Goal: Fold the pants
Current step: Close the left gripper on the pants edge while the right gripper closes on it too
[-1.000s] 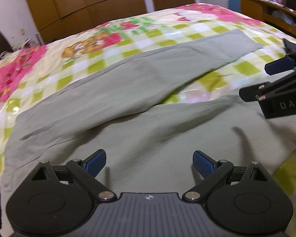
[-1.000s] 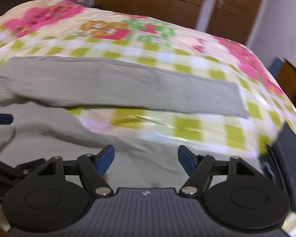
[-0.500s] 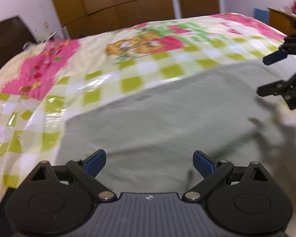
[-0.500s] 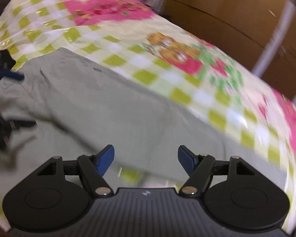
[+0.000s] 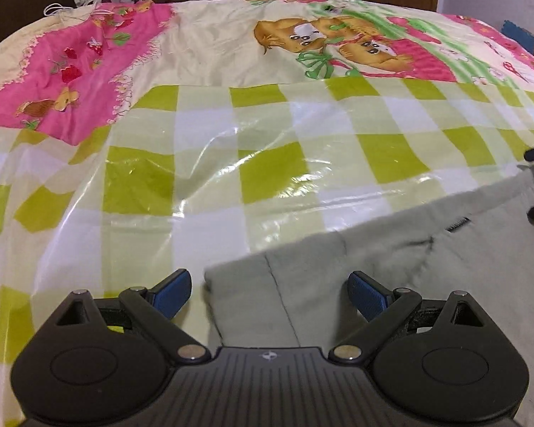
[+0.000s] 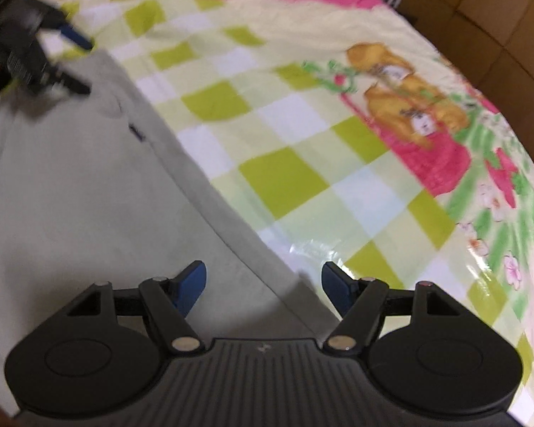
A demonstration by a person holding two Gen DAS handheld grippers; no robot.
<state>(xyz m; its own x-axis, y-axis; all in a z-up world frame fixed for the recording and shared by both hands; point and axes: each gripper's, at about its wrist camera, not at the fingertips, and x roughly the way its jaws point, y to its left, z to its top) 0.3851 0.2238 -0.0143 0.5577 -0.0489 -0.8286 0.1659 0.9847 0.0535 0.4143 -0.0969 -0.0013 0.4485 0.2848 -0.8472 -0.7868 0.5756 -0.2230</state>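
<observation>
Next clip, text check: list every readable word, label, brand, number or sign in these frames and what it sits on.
No text can be read in either view.
Small dark tag on the pants: woven marks, too small to read.
Embossed emblem on the left gripper housing: a symbol, no letters.
Same emblem on the right gripper housing: blurred, unreadable.
Bedspread: cartoon bears, strawberries, flowers; no lettering visible.

Warm, yellowish indoor light falls evenly across the bed, with white glare streaking the glossy checked plastic sheet [image 5: 267, 178]. The left wrist view is sharp; the right wrist view smears with motion blur, worst on the left gripper [image 6: 53, 60] at its upper left corner. Fisheye curvature bends both views' edges, and the corners darken.
</observation>
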